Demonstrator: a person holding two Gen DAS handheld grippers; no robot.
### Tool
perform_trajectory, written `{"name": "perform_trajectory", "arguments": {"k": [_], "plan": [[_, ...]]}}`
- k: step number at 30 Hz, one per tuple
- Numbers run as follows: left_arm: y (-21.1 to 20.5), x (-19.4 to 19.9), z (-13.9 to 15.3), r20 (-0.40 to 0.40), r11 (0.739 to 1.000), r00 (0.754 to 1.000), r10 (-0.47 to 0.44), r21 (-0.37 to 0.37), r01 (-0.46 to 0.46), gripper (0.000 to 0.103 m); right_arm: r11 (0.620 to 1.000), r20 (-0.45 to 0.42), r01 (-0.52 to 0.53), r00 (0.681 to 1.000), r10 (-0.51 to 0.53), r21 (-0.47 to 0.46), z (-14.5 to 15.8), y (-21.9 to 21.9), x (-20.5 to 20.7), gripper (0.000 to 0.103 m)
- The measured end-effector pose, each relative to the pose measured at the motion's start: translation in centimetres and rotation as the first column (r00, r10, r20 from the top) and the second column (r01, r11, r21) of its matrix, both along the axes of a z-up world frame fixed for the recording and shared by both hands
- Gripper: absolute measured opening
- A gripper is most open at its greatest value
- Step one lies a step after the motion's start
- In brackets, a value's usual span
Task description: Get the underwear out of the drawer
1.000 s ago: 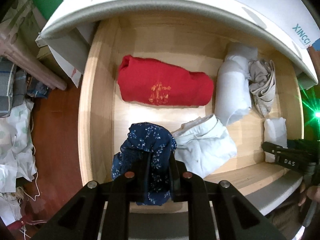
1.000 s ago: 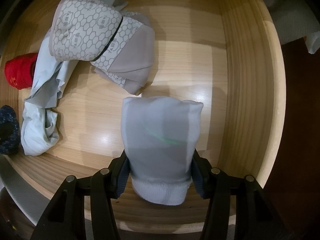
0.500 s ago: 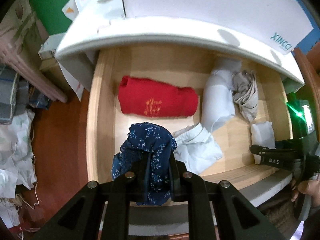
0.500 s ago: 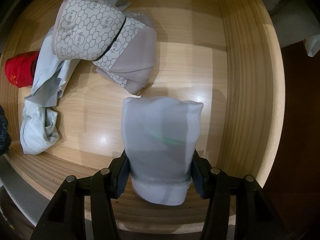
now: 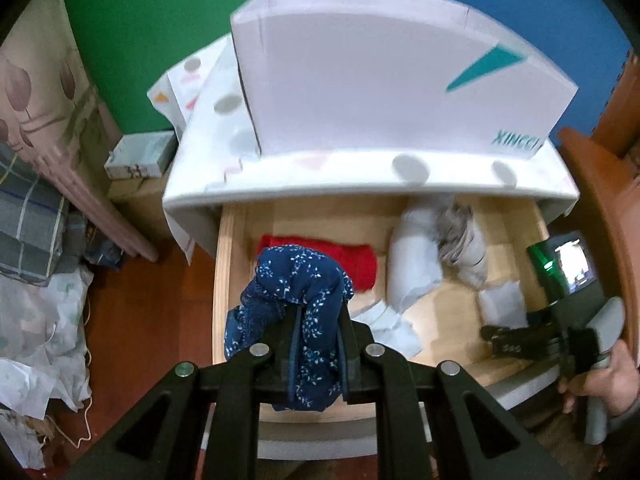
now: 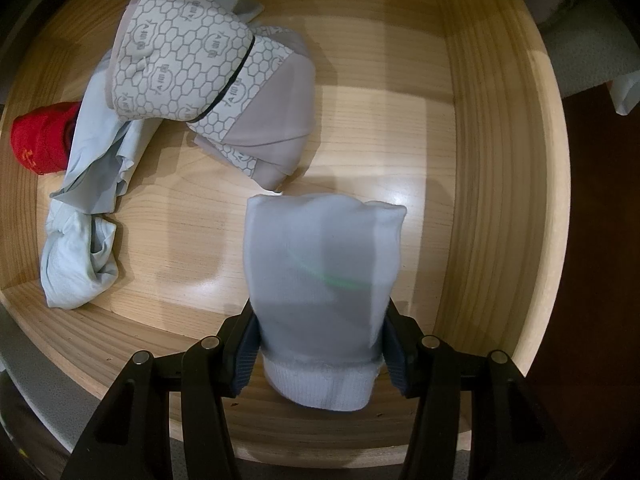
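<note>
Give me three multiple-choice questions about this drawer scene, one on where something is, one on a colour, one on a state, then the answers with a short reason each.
1. Where does the red garment lie?
A. On the floor
B. In the wooden drawer
C. On top of the white box

2. What colour is the cloth in the left tool?
A. Navy with small white flowers
B. Plain yellow
C. Black and orange stripes

3. How does the right tool stand?
A. Wide open, nothing near it
B. Shut on the white folded piece
C. Shut on the hexagon-print garment

Answers: B, the red roll lies on the drawer's floor; A, the navy floral underwear is pinched in it; B, both pads press the white piece's sides.
</note>
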State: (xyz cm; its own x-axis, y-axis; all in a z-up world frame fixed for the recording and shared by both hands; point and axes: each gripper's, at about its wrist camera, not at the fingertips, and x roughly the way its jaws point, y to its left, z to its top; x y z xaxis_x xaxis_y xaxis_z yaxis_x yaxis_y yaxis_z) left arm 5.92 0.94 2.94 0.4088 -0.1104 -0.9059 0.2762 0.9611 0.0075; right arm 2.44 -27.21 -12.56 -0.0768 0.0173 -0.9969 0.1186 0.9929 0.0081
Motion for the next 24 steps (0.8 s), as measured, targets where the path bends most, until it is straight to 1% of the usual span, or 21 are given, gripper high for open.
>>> {"name": "perform_trajectory", "arguments": {"k": [7, 13, 16, 20, 22, 24], "plan": [[0.8, 0.1, 5.5, 0.093, 0.997, 0.996, 0.004, -0.081, 0.004, 0.015, 1.0, 0.002, 0.0, 1.0, 0.0, 0.004, 0.2, 0.4, 0.1, 0.051], [2.3, 0.9, 10.9, 0.189, 0.988, 0.981, 0.04, -0.151, -0.011, 0.015, 1.0, 0.003, 0.0, 1.0, 0.0, 0.011, 0.3, 0.2, 0.1, 0.05], [2.5, 1.8, 12.9, 0.223, 0.986, 0.974, 0.042, -0.167, -0.004, 0.015, 1.0, 0.004, -0.001, 1.0, 0.001, 0.012, 0.4, 0.1, 0.1, 0.05], [1.8, 3.3, 15.7, 0.299, 0.982, 0.954, 0.024, -0.185, 0.033, 0.015, 1.0, 0.006, 0.001, 1.0, -0.001, 0.014, 0.5, -0.1, 0.1, 0.05], [1.2, 4.3, 16.7, 0.332, 0.981, 0.943, 0.006, -0.186, 0.059, 0.015, 1.0, 0.007, 0.003, 1.0, -0.004, 0.017, 0.5, -0.3, 0.1, 0.051], [0.3, 5.4, 17.2, 0.347, 0.98, 0.938, -0.01, -0.182, 0.078, 0.015, 1.0, 0.008, 0.002, 1.0, -0.003, 0.016, 0.6, -0.5, 0.3, 0.05]]}}
